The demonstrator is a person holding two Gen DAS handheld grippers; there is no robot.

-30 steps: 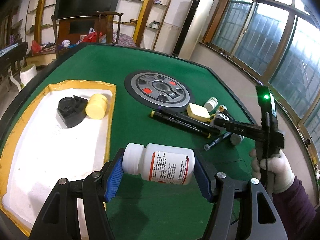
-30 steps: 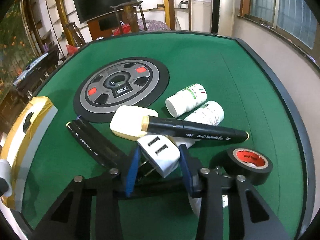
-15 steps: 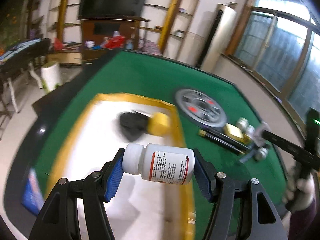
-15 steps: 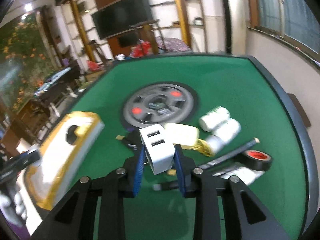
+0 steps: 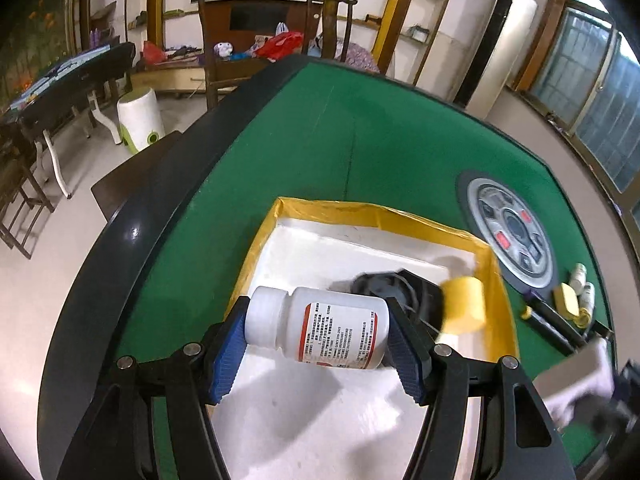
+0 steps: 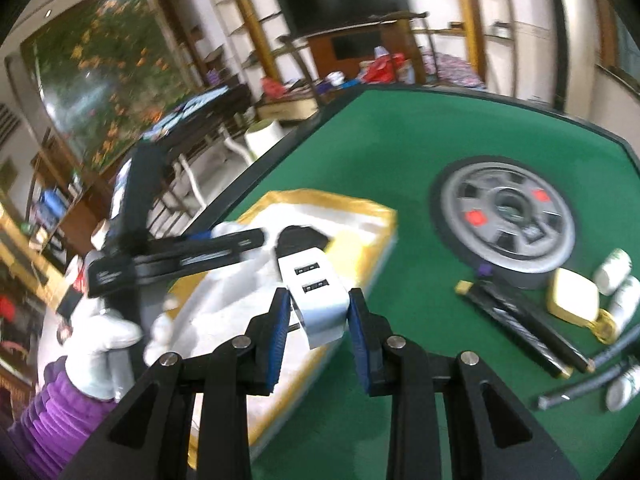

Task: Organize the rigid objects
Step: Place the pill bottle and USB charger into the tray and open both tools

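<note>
My left gripper holds a white pill bottle sideways, one pad on the cap end and one on the bottom end. A second ago this bottle hung over the green table, beside the tray. Now it hangs over the white floor of the yellow-edged tray. It is not touching the tray yet, as far as I can tell. A black part and a yellow roll already lie in the tray, just past the bottle.

My right gripper squeezes a white USB charger between its blue pads. A second ago the charger was low in the pile of things on the table. Now it is lifted up and sits near the tray's edge, with the tray right ahead.

So both things have left the pile and are almost home. I think the next step is to lower the bottle and let go, then bring the charger in.

The black pens, small white bottles and a yellow block wait beside the round grey disc. They need moving later.
</note>
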